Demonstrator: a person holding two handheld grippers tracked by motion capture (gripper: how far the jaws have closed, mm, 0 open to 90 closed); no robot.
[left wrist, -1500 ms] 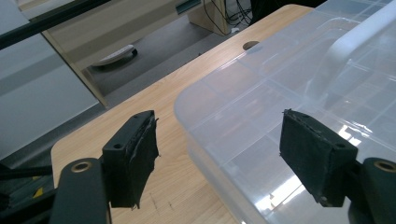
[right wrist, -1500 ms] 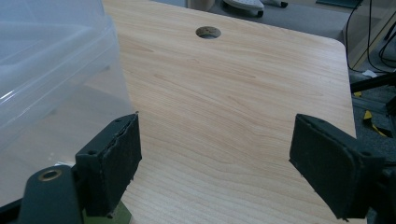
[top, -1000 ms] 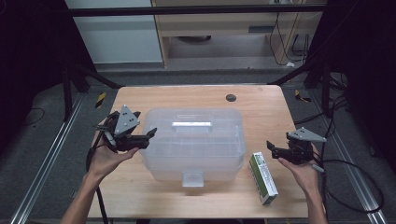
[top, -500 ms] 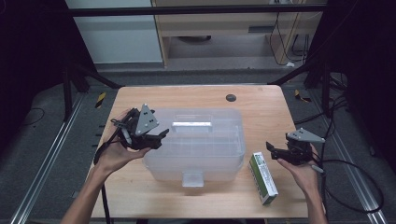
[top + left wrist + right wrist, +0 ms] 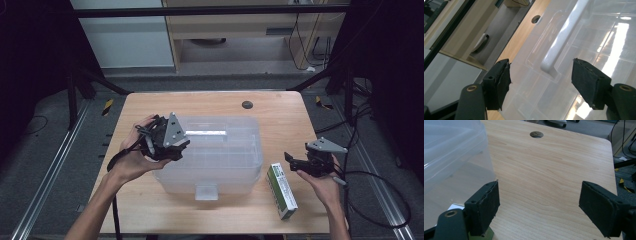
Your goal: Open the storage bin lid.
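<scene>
A clear plastic storage box (image 5: 220, 152) with a lid and a white handle (image 5: 205, 133) stands in the middle of the wooden table. My left gripper (image 5: 176, 146) hovers over the box's left end, open; in the left gripper view its jaws stand wide on either side of the white handle's (image 5: 562, 41) near end, not touching it. A green and white carton (image 5: 281, 190) lies flat right of the box. My right gripper (image 5: 291, 161) is open just above the table beside the carton, holding nothing; the right gripper view shows the box's wall (image 5: 451, 152) at the left.
A round cable hole (image 5: 246, 105) sits near the table's far edge, also in the right gripper view as the hole (image 5: 536, 134). Cables trail off the table's right side (image 5: 370, 190). A white latch tab (image 5: 206, 191) sticks out at the box's front.
My left gripper has moved right and forward from beside the box's left end to over its lid, turning toward the handle. The right gripper has stayed put.
</scene>
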